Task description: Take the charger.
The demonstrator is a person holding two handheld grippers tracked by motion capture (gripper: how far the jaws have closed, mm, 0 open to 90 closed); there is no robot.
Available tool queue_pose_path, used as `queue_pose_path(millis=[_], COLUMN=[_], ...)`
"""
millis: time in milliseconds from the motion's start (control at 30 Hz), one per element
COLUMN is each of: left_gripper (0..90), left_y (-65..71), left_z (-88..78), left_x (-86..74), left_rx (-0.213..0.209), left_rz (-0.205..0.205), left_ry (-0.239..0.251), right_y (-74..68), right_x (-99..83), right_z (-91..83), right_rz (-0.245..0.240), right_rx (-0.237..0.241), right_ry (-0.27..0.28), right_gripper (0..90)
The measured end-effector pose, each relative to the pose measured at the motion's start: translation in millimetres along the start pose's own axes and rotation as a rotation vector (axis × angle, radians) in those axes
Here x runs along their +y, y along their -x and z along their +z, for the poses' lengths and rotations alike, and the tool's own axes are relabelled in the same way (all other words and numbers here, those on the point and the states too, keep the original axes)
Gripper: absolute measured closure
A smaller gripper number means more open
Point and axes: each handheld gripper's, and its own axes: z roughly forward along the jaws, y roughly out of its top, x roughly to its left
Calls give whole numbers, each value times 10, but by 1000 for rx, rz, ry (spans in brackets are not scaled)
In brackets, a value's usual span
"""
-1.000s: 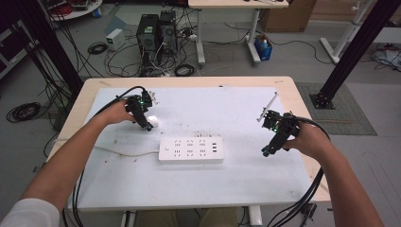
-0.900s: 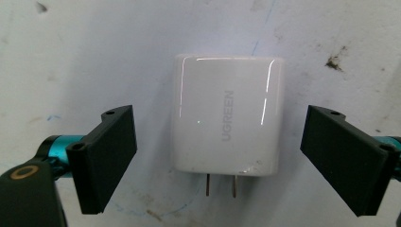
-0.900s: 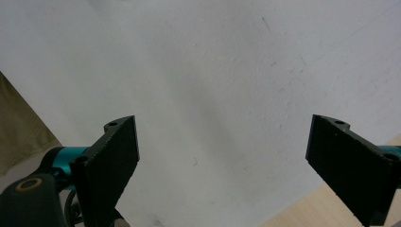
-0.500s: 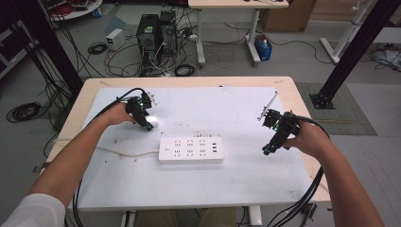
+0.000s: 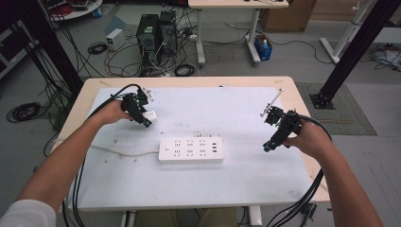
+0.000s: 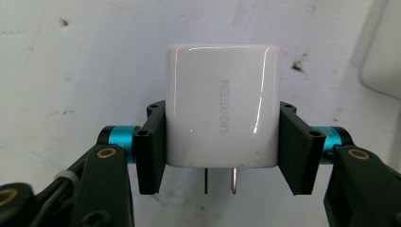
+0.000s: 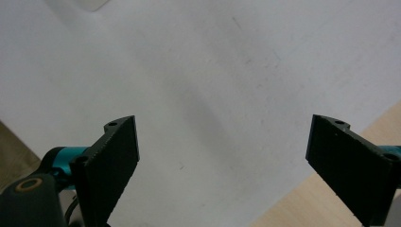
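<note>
A white cube charger [image 6: 222,104] marked UGREEN, two flat prongs pointing toward the camera, sits clamped between the jaws of my left gripper [image 6: 222,116]. Those jaws have just been closing and now press on its two sides. In the high view the left gripper [image 5: 146,121] holds the charger [image 5: 151,115] a little above the white mat, behind and left of the white power strip [image 5: 190,150]. My right gripper [image 5: 268,146] hovers at the mat's right side. Its jaws stand wide apart, and nothing lies between them in the right gripper view [image 7: 226,137].
The power strip's cord [image 5: 120,152] trails left across the white mat [image 5: 213,109]. A corner of the strip [image 6: 385,61] appears at the right of the left gripper view. The wooden table edge [image 7: 312,203] lies near the right gripper. Computers and cables clutter the floor beyond.
The left gripper's jaws closed on the white charger and raised it slightly off the mat. The right hand kept still.
</note>
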Motion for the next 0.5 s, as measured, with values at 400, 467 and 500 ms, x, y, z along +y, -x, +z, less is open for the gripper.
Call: queue_pose_path(millis=[400, 467, 500], left_gripper=[426, 425, 425], left_y=[413, 451, 451], left_z=[-551, -596, -596], left_x=[25, 27, 27], left_rx=[16, 11, 11], left_rz=[11, 11, 11], left_ry=[38, 41, 41], right_y=[-53, -59, -66], right_x=[-80, -80, -84], right_z=[-38, -42, -43], right_rz=[69, 70, 72], right_rx=[-28, -30, -34], right_ry=[10, 12, 9], right_gripper=[97, 97, 97])
